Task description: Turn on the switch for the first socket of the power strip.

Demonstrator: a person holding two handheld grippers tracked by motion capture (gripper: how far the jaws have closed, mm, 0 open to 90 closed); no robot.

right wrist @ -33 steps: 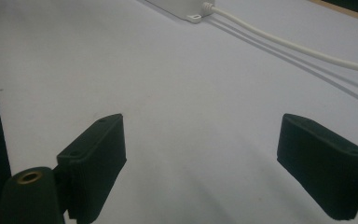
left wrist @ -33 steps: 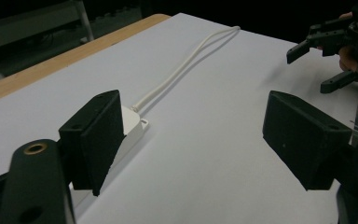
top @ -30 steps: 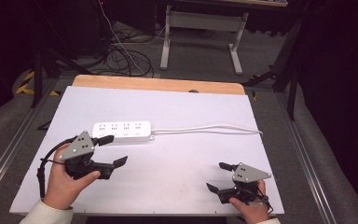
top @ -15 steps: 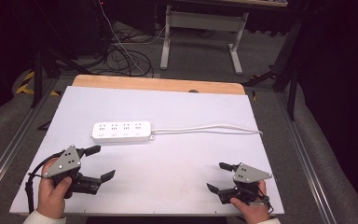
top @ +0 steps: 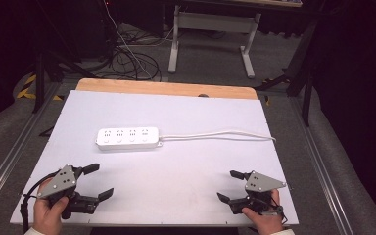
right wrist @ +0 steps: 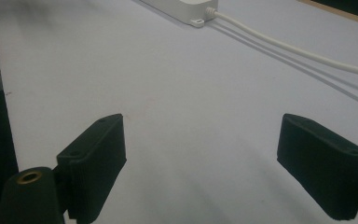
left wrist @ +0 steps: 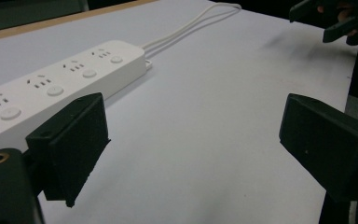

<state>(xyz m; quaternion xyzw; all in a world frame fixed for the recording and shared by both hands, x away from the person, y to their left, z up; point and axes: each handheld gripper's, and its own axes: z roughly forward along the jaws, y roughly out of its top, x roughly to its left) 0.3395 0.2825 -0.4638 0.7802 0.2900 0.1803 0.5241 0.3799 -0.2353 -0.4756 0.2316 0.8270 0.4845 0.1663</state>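
White bench (top: 186,117) carried a power strip (top: 127,138) left of centre, long axis parallel to the near edge, cord (top: 215,134) running off toward the right edge. Left gripper (top: 99,180) low at near-left corner, aimed right, fingers wide apart, empty, just been opening. Right gripper (top: 228,185) at near-right corner, aimed left, fingers spread, empty.

- A white power strip (top: 127,138) with a white cable (top: 215,134) is seen.
- The table (top: 176,196) is covered in plain white, edged in light wood.
- Black jaws and grey plates are shown on both grippers.
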